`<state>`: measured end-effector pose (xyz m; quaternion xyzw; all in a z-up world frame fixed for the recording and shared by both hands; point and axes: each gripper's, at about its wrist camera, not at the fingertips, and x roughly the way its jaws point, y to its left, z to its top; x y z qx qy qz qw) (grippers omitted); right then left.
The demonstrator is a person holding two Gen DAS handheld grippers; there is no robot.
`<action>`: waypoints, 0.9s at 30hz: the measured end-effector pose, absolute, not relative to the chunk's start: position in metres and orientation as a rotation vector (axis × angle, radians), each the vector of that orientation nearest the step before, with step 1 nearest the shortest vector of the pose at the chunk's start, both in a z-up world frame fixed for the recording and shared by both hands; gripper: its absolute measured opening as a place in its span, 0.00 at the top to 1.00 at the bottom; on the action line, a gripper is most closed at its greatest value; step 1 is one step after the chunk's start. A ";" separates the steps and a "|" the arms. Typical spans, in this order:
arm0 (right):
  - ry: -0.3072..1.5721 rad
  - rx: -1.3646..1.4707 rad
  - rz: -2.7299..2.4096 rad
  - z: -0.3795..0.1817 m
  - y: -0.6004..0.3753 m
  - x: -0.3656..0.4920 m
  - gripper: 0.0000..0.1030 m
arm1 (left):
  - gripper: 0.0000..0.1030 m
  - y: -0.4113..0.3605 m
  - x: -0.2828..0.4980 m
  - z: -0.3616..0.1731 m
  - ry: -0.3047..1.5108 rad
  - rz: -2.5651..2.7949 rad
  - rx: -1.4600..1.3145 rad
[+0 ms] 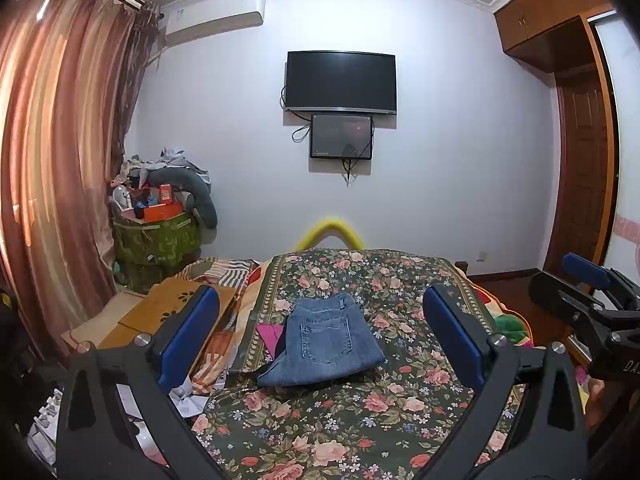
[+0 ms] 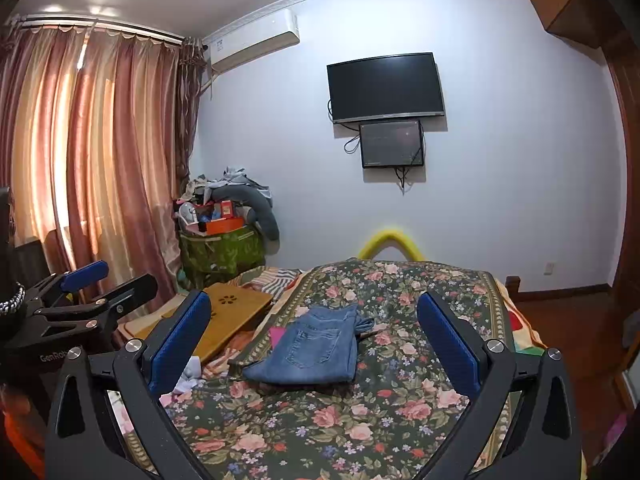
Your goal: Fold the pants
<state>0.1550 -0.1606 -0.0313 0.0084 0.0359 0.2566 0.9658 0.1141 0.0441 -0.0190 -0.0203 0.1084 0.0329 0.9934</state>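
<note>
Denim pants (image 1: 322, 344) apparently folded, bedspread (image 1: 320, 420).

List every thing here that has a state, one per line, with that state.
Blue denim pants: folded compact, lying on the floral bedspread, back pocket up.
Left gripper: open, empty.
Right gripper: open, empty.
Black wall television: screen dark.
Pink striped curtains: drawn shut.
</note>
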 end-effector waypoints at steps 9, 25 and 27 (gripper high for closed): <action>0.070 0.017 0.514 -0.031 -0.162 0.155 0.01 | 0.00 0.044 0.116 -0.018 0.224 0.052 -0.044; 0.065 0.012 0.497 -0.033 -0.162 0.153 0.01 | 0.00 0.046 0.116 -0.017 0.230 0.031 -0.057; 0.065 0.013 0.497 -0.033 -0.162 0.153 0.01 | 0.00 0.046 0.116 -0.017 0.230 0.025 -0.059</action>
